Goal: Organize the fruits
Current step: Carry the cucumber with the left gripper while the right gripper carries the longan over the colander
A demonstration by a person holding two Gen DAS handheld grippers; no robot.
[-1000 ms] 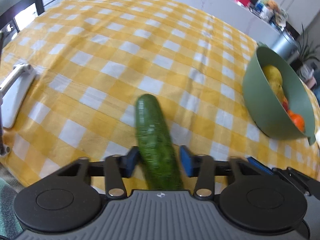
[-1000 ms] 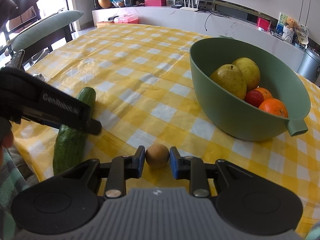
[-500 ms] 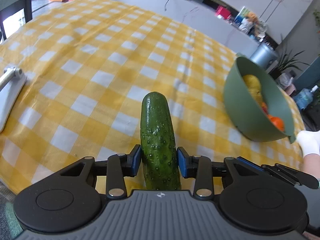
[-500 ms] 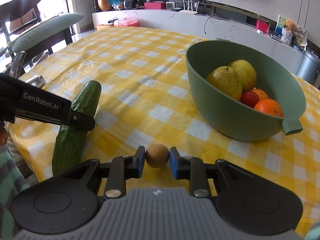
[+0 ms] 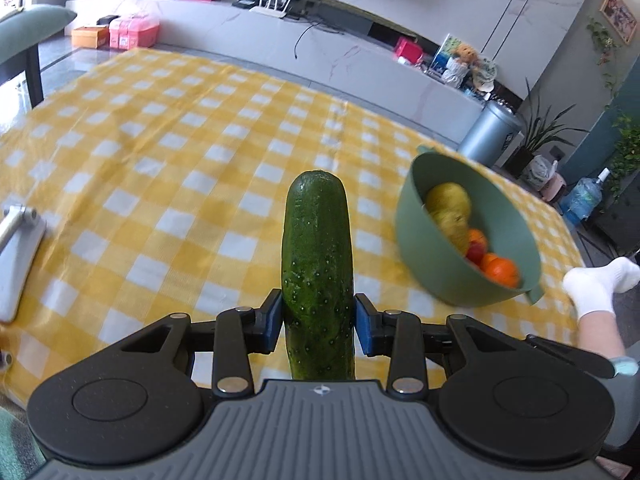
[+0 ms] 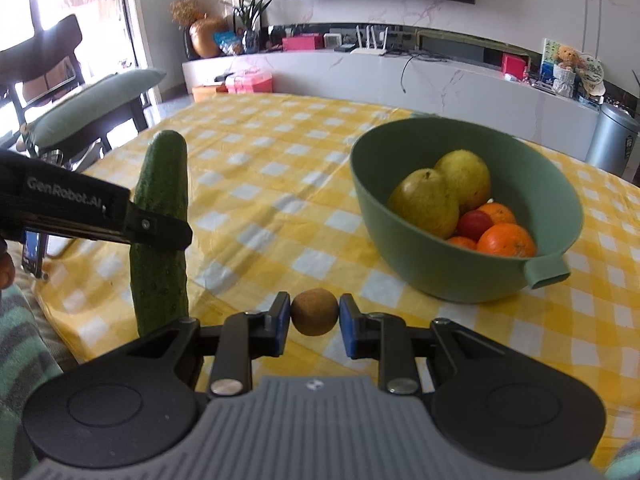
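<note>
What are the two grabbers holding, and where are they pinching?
The left gripper pinches the long bumpy green cucumber around its lower half, lifting it upright. The right gripper squeezes the small round brown fruit at its sides.

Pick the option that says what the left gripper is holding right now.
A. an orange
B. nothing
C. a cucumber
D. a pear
C. The left gripper has its blue pads pressed on both sides of the cucumber, which is raised off the checked tablecloth.
</note>
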